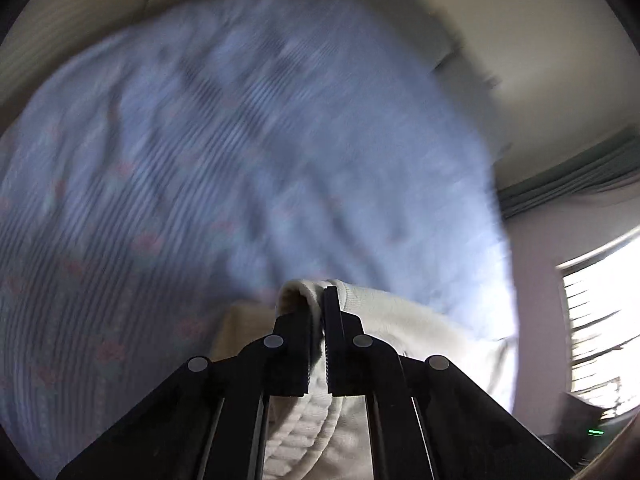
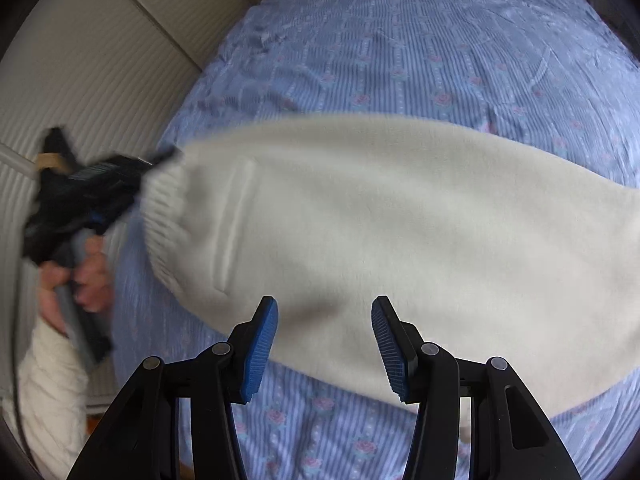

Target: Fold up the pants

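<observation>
The pants (image 2: 380,224) are cream white fleece with a ribbed waistband (image 2: 166,216) and a pocket seam. They stretch across the blue striped bed sheet (image 2: 400,48) in the right wrist view. My left gripper (image 1: 318,320) is shut on the waistband (image 1: 304,296), which folds over its fingertips; it also shows blurred at the left of the right wrist view (image 2: 160,158). My right gripper (image 2: 325,340) is open and empty, just above the near edge of the pants.
The bed sheet (image 1: 200,160) carries small pink rose prints. A cream padded headboard or wall (image 2: 100,80) lies at the left. A bright window (image 1: 600,312) and a green curtain (image 1: 580,176) are at the right of the left wrist view.
</observation>
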{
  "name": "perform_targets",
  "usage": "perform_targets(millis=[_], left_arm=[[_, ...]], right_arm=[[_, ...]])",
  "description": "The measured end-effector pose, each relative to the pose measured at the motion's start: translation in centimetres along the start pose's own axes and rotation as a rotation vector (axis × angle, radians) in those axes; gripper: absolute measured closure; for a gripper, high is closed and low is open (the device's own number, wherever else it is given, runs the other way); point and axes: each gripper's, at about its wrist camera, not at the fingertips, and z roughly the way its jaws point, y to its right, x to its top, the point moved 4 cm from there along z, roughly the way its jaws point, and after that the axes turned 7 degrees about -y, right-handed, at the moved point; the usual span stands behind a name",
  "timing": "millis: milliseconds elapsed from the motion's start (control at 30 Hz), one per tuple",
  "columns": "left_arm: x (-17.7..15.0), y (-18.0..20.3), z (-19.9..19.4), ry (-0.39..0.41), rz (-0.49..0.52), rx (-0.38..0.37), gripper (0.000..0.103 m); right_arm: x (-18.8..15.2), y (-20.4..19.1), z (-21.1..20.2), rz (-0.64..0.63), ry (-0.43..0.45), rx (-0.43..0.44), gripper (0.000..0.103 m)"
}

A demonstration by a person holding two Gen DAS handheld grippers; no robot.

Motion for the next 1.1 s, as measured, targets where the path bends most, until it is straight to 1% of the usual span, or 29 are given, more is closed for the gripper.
perform_targets(millis=[33, 67, 133, 167, 200, 233, 267, 333, 433, 500, 533, 567, 600, 633, 667, 767, 833, 867, 900, 933, 1033, 1100], left_arm=[[-0.2, -0.7, 1.1, -0.033, 0.005, 0.042, 0.096], [-0.3, -1.2, 1.6, -0.043, 0.007, 0.054, 0.096], [-0.2, -1.8, 1.2, -0.027, -0.016, 0.025, 0.096], [-0.2, -1.6, 0.4, 0.002, -0.014, -0.003, 0.096], [-0.2, -1.3, -0.1, 0.036, 0.013, -0.001, 0.096], [-0.1, -1.8, 0.1, 0.029, 0.015, 0.027, 0.095], [0.0, -2.1, 0.8, 0.002, 0.002, 0.05, 0.095], [-0.4, -2.9, 1.9, -0.047, 0.032, 0.121, 0.094], [-0.1, -2.7, 1.9, -0.068, 0.051, 0.142, 0.091], [0.0, -1.7, 1.8, -0.099, 0.098, 0.187, 0.088], [0.0, -1.1, 1.5, -0.113, 0.136, 0.23, 0.078], [0.1, -0.8, 1.0, -0.104, 0.163, 0.319, 0.06], [0.1, -0.5, -0.1, -0.066, 0.197, 0.462, 0.027], [0.0, -0.1, -1.7, 0.001, 0.248, 0.542, 0.023], [-0.2, 0.4, -3.0, 0.029, 0.286, 0.568, 0.024], [-1.5, 2.1, -6.1, 0.014, 0.354, 0.588, 0.024], [-3.2, 4.3, -8.4, 0.042, 0.423, 0.623, 0.023], [-4.3, 5.4, -9.4, 0.055, 0.447, 0.625, 0.023], [-5.6, 7.0, -10.6, 0.068, 0.469, 0.599, 0.022], [-6.1, 8.1, -11.3, 0.075, 0.48, 0.566, 0.02], [-8.3, 11.8, -13.1, 0.085, 0.515, 0.463, 0.018], [-9.4, 14.5, -13.8, 0.102, 0.533, 0.414, 0.017]], right_arm=[[0.1, -0.1, 0.0, -0.005, 0.0, -0.009, 0.052], [0.2, -0.1, 0.0, -0.009, 0.001, -0.018, 0.052], [0.3, -0.2, -0.1, -0.012, 0.001, -0.041, 0.052], [0.4, -0.3, -0.1, -0.02, 0.005, -0.034, 0.052], [0.4, -0.5, -0.2, -0.028, 0.013, -0.024, 0.052], [0.3, -0.6, -0.2, -0.032, 0.019, -0.027, 0.052], [0.3, -0.6, -0.1, -0.028, 0.018, -0.043, 0.052], [0.3, -0.6, 0.0, -0.022, 0.02, -0.051, 0.052], [0.1, -0.1, -0.3, -0.002, 0.029, -0.089, 0.052], [-0.2, 0.3, -0.7, 0.004, 0.034, -0.098, 0.052], [-0.2, 0.6, -1.0, 0.01, 0.038, -0.093, 0.052], [-0.4, 0.8, -1.3, 0.016, 0.043, -0.089, 0.052], [-0.6, 1.2, -1.8, 0.024, 0.051, -0.089, 0.052], [-0.7, 1.5, -2.2, 0.025, 0.058, -0.093, 0.052], [-0.9, 1.7, -2.5, 0.026, 0.063, -0.096, 0.052], [-1.8, 2.3, -4.3, 0.031, 0.085, -0.087, 0.052], [-2.9, 2.7, -6.0, 0.036, 0.108, -0.061, 0.052], [-3.5, 2.9, -7.1, 0.038, 0.122, -0.046, 0.052], [-4.1, 3.0, -7.9, 0.039, 0.134, -0.038, 0.052], [-4.9, 3.3, -9.1, 0.04, 0.152, -0.03, 0.052], [-7.4, 4.6, -12.4, 0.057, 0.201, -0.016, 0.052], [-9.2, 6.0, -14.7, 0.078, 0.241, -0.022, 0.052]])
